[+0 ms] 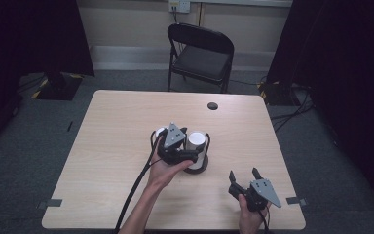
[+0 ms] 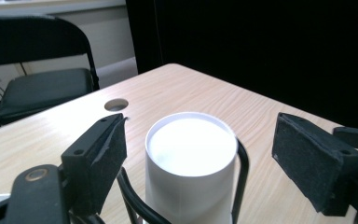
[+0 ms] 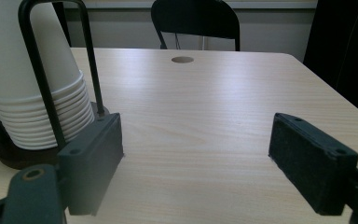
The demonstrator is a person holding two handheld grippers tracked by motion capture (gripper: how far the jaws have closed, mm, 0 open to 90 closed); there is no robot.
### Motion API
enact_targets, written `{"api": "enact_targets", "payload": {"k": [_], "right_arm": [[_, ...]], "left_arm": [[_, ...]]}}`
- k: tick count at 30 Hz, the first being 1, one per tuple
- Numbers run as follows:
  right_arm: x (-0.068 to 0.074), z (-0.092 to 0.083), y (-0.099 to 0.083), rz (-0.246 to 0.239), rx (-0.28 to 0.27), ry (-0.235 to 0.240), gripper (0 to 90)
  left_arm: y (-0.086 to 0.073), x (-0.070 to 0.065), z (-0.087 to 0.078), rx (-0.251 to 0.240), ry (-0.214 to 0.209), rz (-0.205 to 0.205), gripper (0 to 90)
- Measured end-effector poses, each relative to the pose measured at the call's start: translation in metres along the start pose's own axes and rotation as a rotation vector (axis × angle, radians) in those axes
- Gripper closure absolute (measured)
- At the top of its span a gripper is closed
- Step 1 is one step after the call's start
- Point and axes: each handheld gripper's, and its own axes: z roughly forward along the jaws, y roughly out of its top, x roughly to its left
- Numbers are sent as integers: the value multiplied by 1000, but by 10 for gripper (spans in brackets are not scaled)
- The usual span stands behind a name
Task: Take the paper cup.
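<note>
A stack of upturned white paper cups point(image 1: 196, 142) stands in a black wire holder point(image 3: 37, 70) on a dark round base point(image 1: 196, 169) near the table's middle. My left gripper point(image 1: 190, 144) reaches in from the stack's left. Its jaws stand open on either side of the top cup point(image 2: 191, 158), and a gap shows between each pad point(image 2: 105, 161) and the cup wall. Near the front right of the table my right gripper point(image 1: 244, 173) is open with nothing between its jaws. In the right gripper view the cup stack point(image 3: 32, 84) stands off to the left of my right gripper point(image 3: 196, 158).
A small white object point(image 1: 159, 130) lies just left of the left gripper, partly hidden. The wooden table point(image 1: 117, 122) has a round cable hole point(image 1: 213, 106) at the back. A black folding chair point(image 1: 202, 53) stands beyond the far edge. Tape marks point(image 1: 296, 200) sit at the front corners.
</note>
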Motion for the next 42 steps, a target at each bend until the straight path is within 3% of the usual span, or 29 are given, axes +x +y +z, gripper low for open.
{"api": "enact_targets", "payload": {"k": [10,21,30,42], "right_arm": [[0,0,0,-1,-3,3,167],[0,0,0,-2,-2,5,167],[0,0,0,-3,-4,7,167],[0,-1,0,-8,-8,6,167]], "left_arm": [[1,-1,13,13,-3,-15,238],[-3,-1,24,44,-4,6,255],[-6,-3,29,66,8,66,316],[-4,-1,29,71,9,45,345]]}}
